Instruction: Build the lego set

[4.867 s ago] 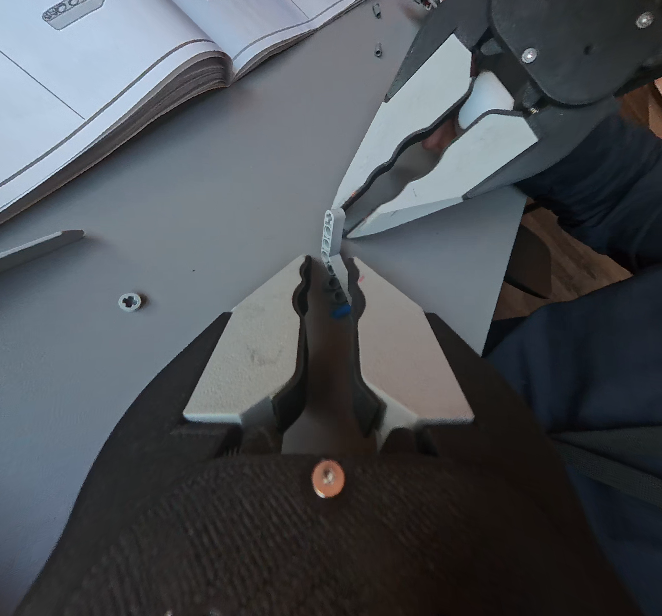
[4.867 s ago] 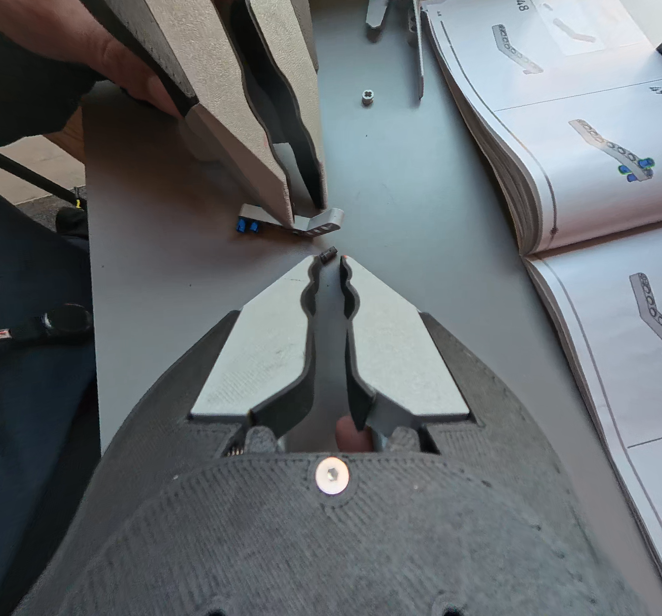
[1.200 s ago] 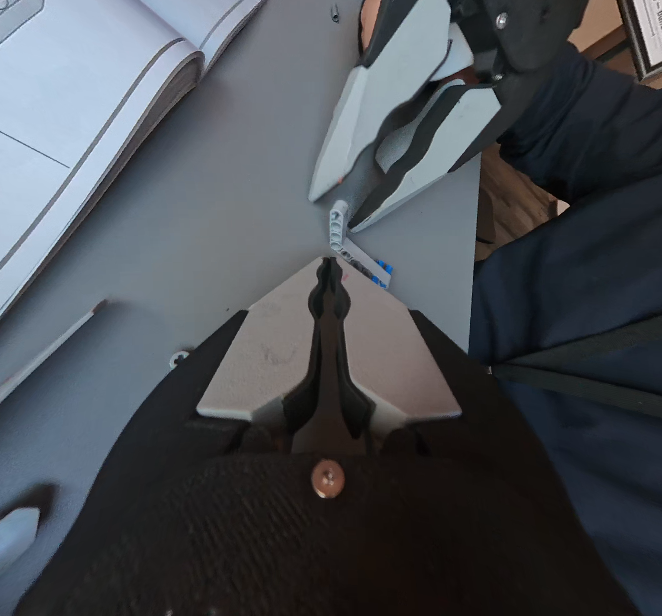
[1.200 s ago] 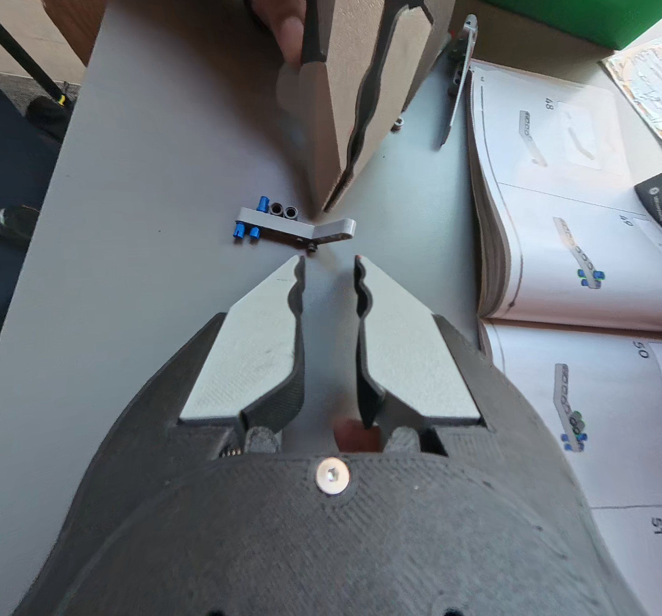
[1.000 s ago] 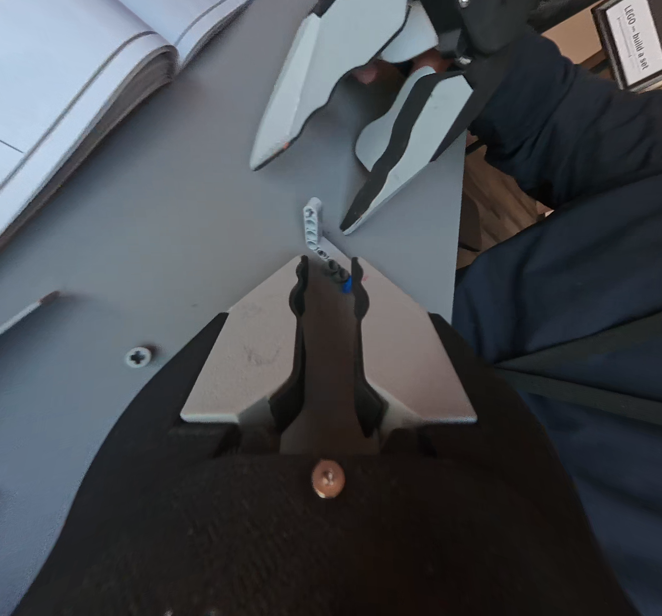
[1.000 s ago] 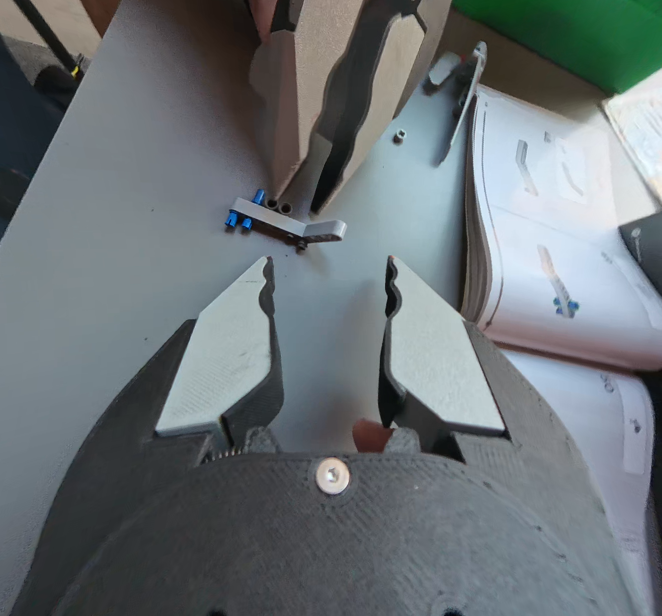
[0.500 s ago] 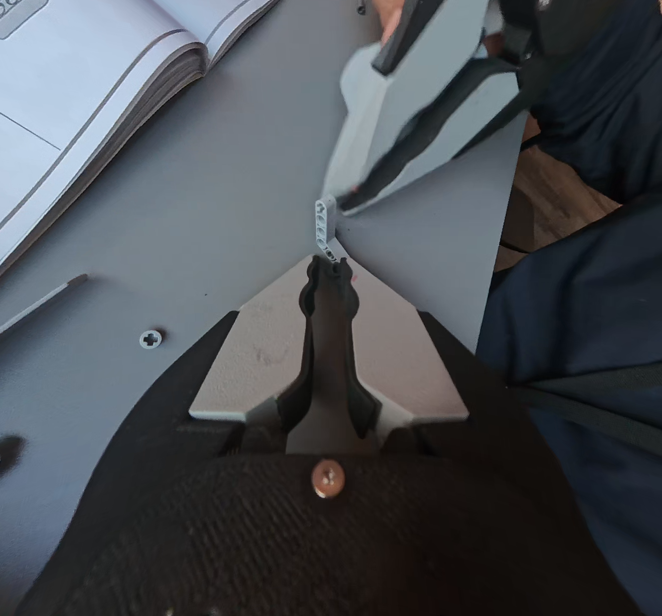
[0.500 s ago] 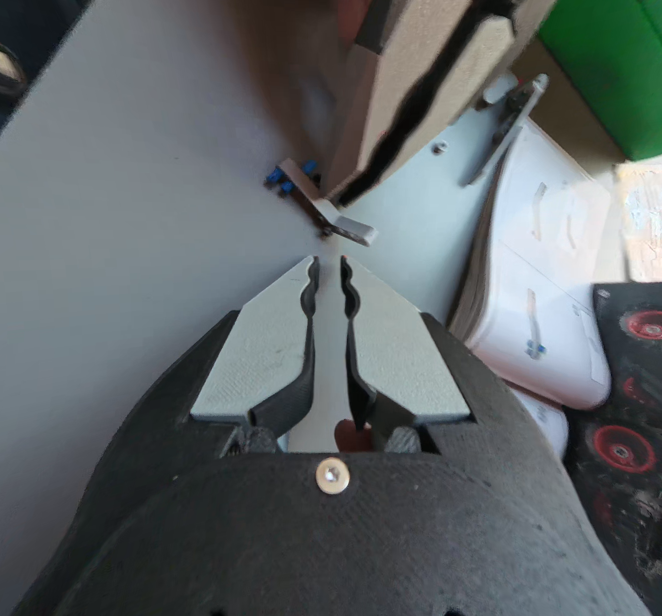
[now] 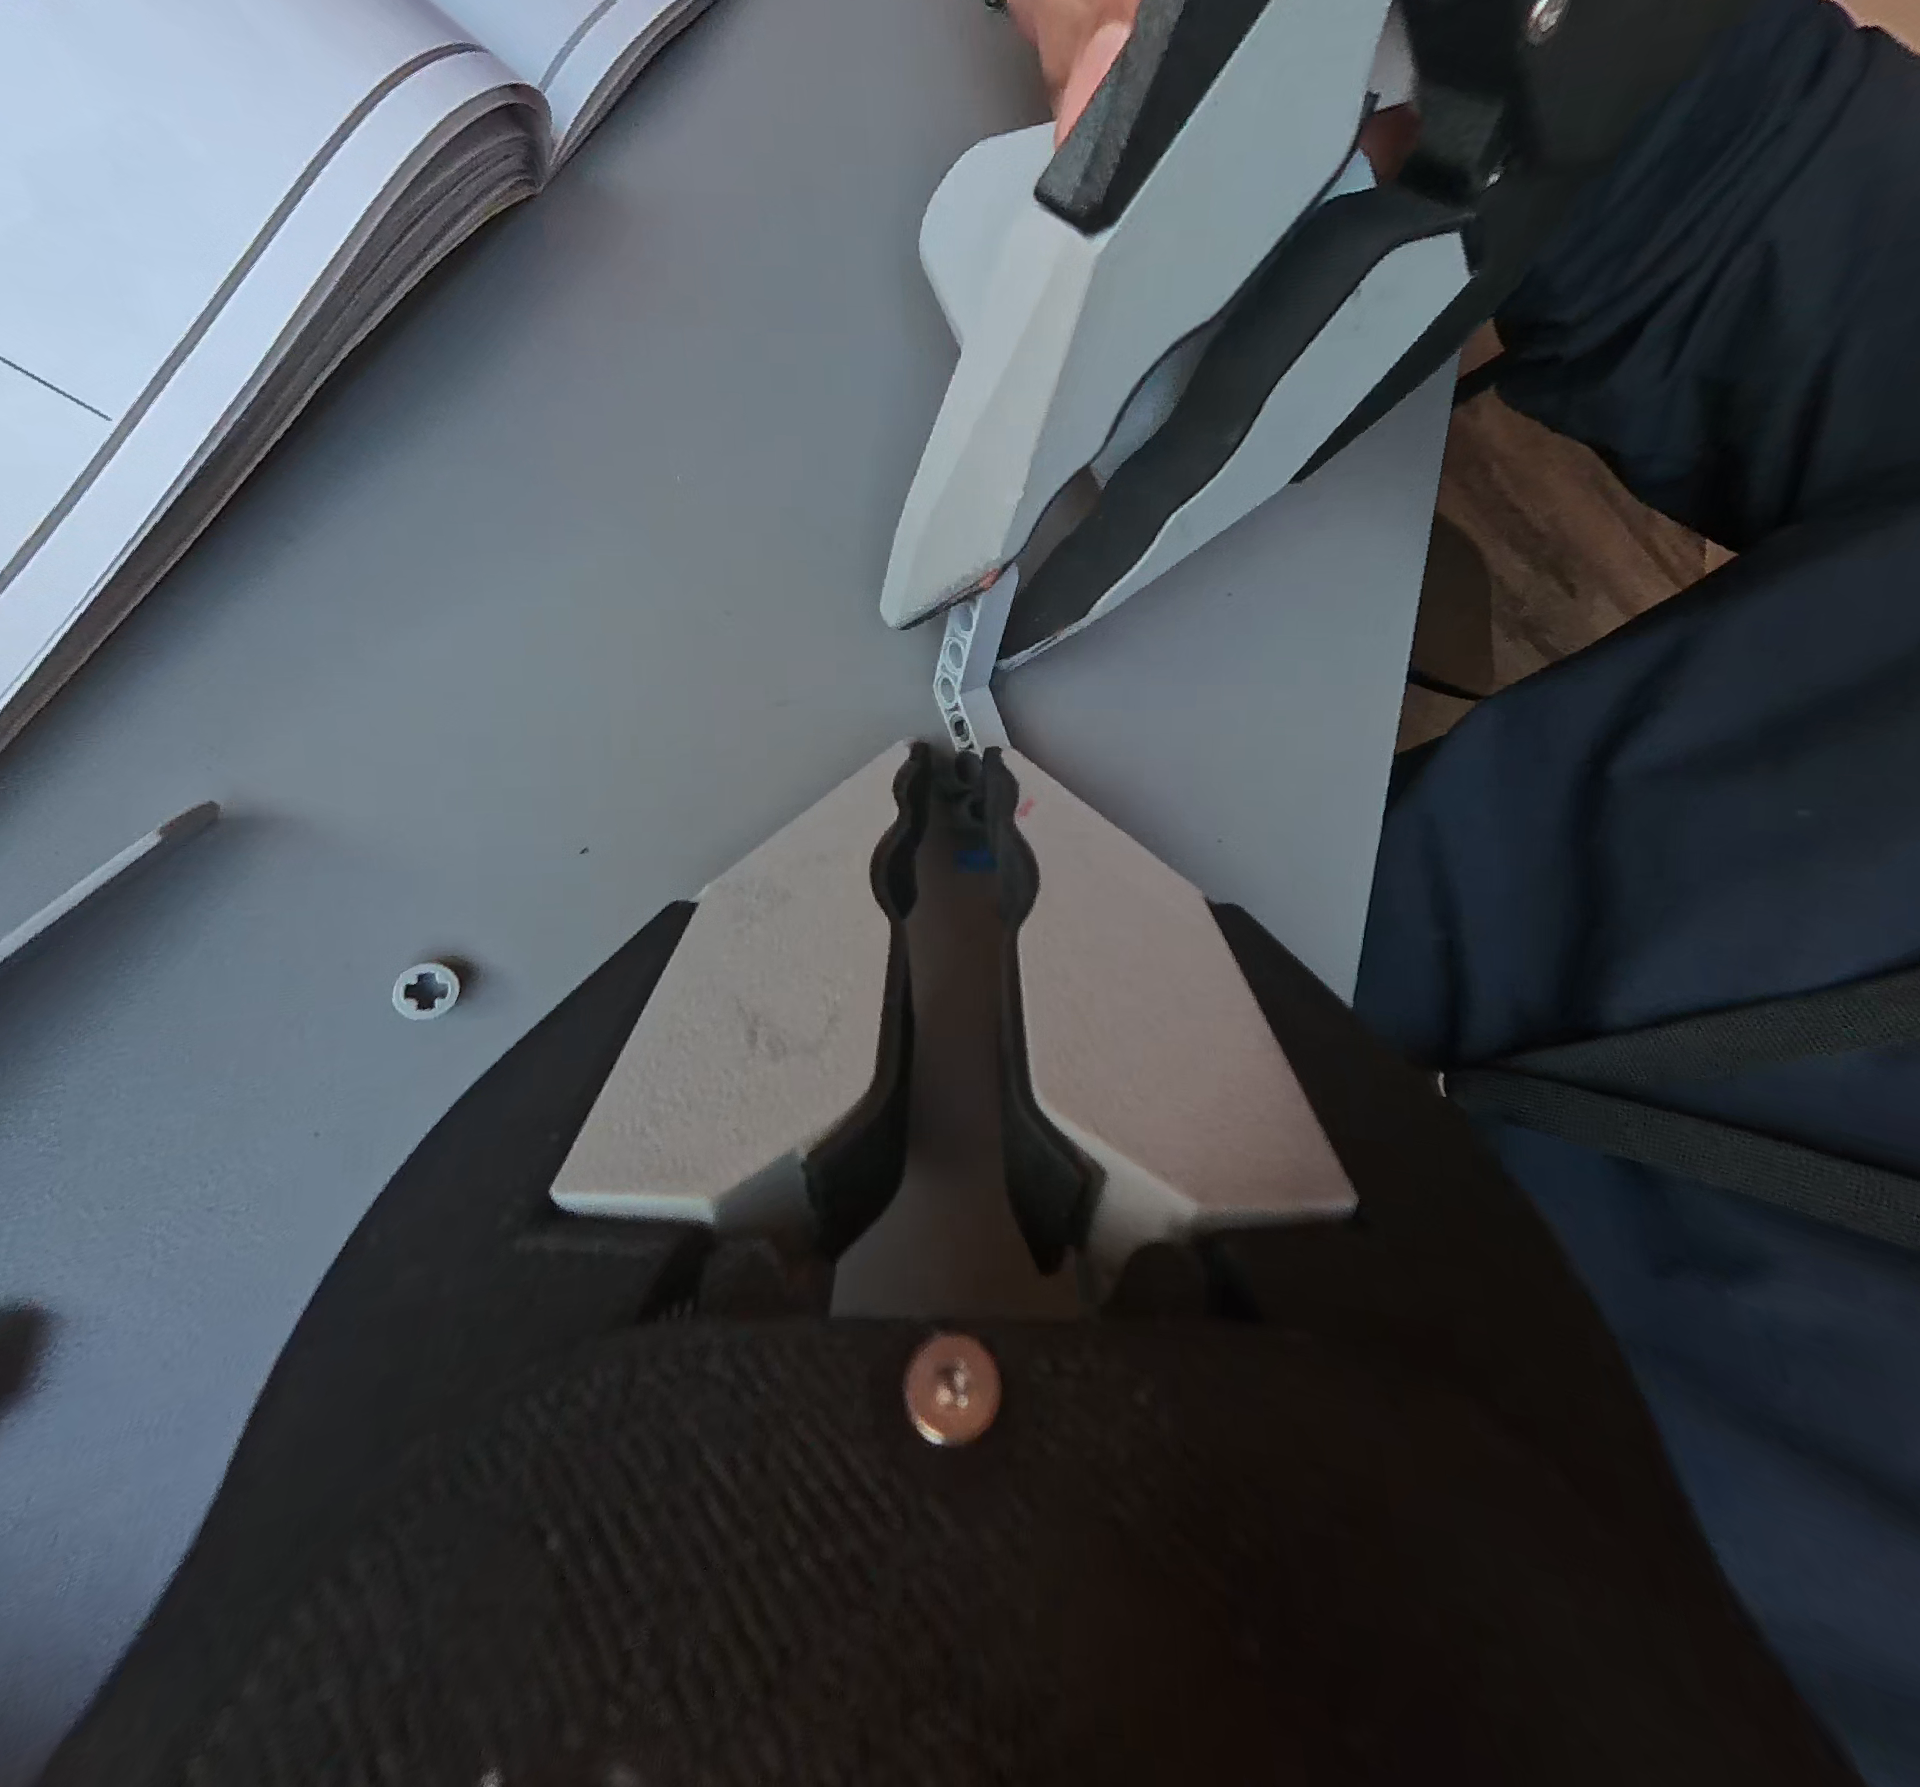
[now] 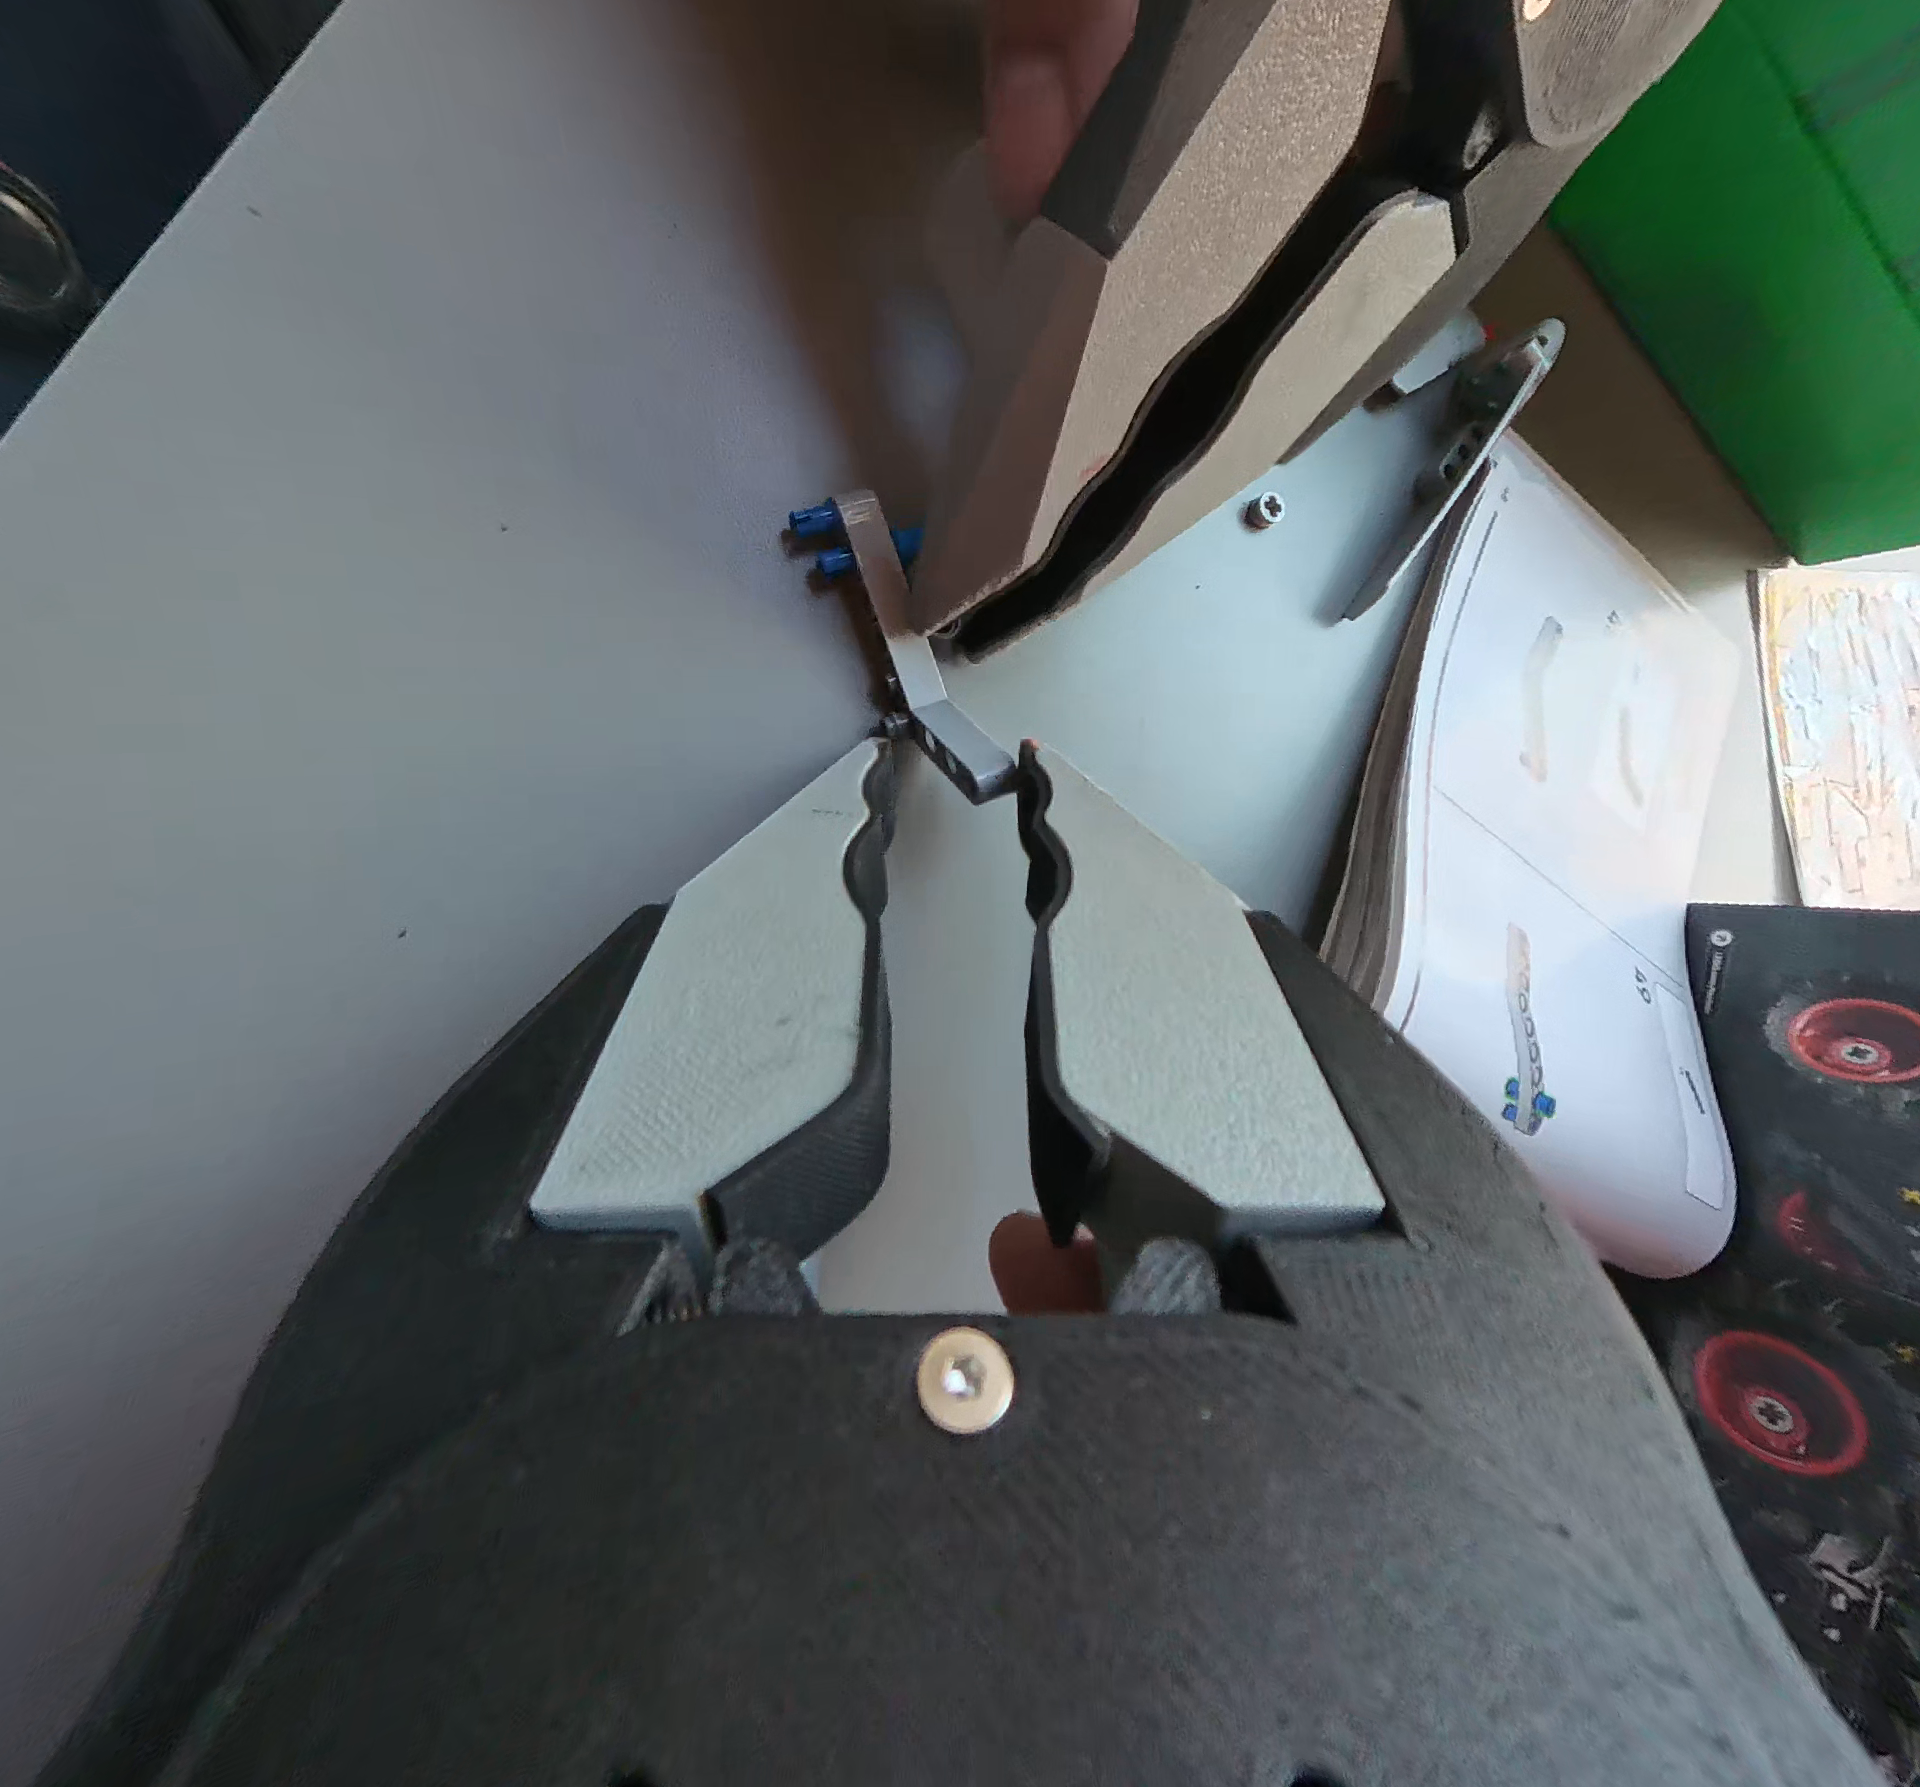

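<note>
On the grey tabletop [image 9: 520, 594], an open instruction booklet [image 9: 208, 127] lies far left, a small grey bush [image 9: 426, 991] nearer. The left gripper [image 9: 954, 758] has its fingers clenched on the bent grey beam [image 9: 958, 672], at its end carrying blue pins [image 10: 812, 524]. The beam's long axis runs away from that gripper to the right gripper [image 9: 992, 610], whose fingers straddle the other end; whether they grip it, I cannot tell.

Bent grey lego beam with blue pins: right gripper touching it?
Touching. In the right wrist view the right gripper has the bent grey lego beam with blue pins between its fingertips, its end against the right-hand fingertip.
</note>
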`<state>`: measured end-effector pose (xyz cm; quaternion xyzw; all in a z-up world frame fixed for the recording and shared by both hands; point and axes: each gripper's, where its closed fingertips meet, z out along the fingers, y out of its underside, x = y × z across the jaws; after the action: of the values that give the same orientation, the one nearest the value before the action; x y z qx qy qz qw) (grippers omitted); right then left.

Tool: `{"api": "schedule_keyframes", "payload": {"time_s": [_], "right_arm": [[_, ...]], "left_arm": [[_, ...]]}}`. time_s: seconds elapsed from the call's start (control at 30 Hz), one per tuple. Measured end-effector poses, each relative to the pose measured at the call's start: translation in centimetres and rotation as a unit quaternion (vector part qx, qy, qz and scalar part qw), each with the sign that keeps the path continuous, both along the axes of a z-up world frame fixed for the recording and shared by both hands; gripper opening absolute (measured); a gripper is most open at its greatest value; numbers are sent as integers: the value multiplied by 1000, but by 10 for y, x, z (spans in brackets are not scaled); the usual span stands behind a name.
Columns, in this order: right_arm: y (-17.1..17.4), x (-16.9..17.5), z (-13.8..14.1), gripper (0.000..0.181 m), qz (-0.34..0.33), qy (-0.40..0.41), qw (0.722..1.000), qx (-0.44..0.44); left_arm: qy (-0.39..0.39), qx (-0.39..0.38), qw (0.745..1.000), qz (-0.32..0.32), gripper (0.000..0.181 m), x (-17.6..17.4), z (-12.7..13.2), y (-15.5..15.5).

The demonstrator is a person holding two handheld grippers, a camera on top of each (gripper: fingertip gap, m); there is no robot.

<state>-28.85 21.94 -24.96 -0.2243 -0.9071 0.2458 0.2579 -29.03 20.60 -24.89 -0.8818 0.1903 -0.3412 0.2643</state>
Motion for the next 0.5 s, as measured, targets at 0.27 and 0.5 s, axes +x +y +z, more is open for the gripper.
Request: {"api": "schedule_keyframes", "payload": {"time_s": [0.27,0.5], "right_arm": [[-2,-1,0,21,-7,3,1000,-14],[-5,-2,0,21,-12,-8,999,-43]], "left_arm": [[-15,6,1000,-9,5,5,0,0],[-24,15,1000,-12,2,6,1,-1]]}}
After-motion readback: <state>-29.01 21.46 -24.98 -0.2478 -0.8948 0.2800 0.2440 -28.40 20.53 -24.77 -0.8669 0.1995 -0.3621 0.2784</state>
